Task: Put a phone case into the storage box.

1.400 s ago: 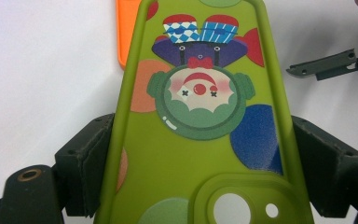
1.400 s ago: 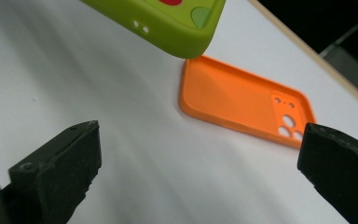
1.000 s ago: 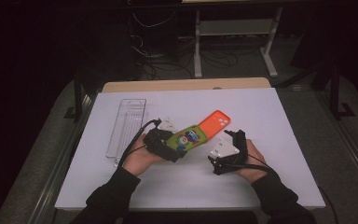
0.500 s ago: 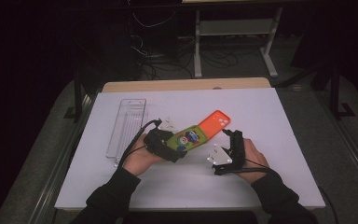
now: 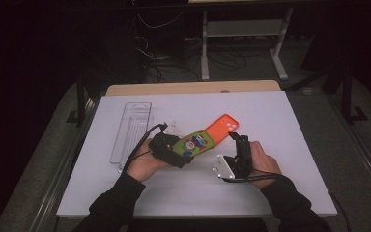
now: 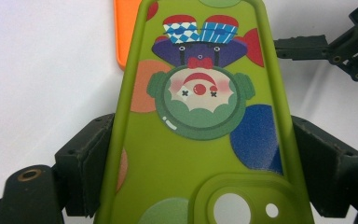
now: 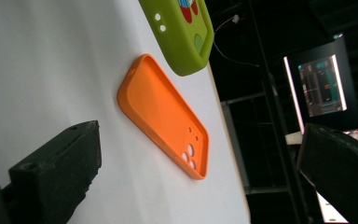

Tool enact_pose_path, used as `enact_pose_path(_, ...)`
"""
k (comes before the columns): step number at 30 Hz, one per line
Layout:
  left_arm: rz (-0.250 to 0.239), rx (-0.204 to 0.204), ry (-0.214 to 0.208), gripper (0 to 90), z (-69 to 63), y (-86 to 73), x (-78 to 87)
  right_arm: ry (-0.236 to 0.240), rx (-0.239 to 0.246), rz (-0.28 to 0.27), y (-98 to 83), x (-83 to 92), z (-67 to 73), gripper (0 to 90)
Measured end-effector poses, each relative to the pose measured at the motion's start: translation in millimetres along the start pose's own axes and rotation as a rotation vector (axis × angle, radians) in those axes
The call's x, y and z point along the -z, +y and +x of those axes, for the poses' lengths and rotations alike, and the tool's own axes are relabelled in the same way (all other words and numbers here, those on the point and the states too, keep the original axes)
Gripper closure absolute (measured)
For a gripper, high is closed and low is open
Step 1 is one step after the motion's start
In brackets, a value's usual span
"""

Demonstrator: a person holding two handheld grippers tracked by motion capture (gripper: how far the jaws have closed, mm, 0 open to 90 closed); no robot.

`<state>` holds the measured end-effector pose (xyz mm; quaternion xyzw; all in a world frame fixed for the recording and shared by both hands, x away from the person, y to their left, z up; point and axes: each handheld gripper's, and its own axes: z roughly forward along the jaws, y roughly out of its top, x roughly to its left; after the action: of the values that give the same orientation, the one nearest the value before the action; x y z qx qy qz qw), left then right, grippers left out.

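My left tongs (image 6: 200, 154) pinch the green phone case (image 6: 200, 140) across its sides, held over the orange case (image 5: 221, 126) at one o'clock — my right tongs (image 5: 234, 145), spread empty, probably grab that next.

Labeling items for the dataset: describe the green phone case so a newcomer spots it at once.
Start at the white table. Near its middle, the left hand-held gripper clamps the green phone case by its long edges. Unlike the plain orange case lying just beyond it, the green one carries a cartoon clown face and coloured dots.
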<state>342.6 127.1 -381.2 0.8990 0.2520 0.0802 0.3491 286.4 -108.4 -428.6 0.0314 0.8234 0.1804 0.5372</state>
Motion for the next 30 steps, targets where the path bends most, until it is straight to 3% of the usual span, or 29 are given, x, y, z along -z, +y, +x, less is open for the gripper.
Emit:
enact_pose_path(8, -0.004, -0.007, 0.000, 15.4, 1.6, 0.0, 0.3, -0.062, 0.080, 0.001, 1.6, -0.8, 5.2, 0.0)
enact_pose_path(12, -0.001, -0.012, -0.007, 15.4, 1.9, 0.4, 1.0, -0.102, 0.186, -0.004, 2.9, -2.6, 8.1, 0.0)
enact_pose_path(24, 0.002, 0.003, -0.017, 15.4, 2.2, 0.2, 1.0, -0.131, 0.237, -0.043, 19.0, -4.4, 15.2, 0.0)
enact_pose_path(28, 0.001, -0.004, -0.017, 15.4, 1.4, 0.4, 0.5, -0.130, 0.268, -0.074, 28.3, -7.4, 17.0, 0.0)
enact_pose_path(30, 0.007, -0.018, -0.018, 15.4, 2.6, 0.4, 1.2, -0.136, 0.261, -0.083, 33.1, -7.4, 18.1, 0.0)
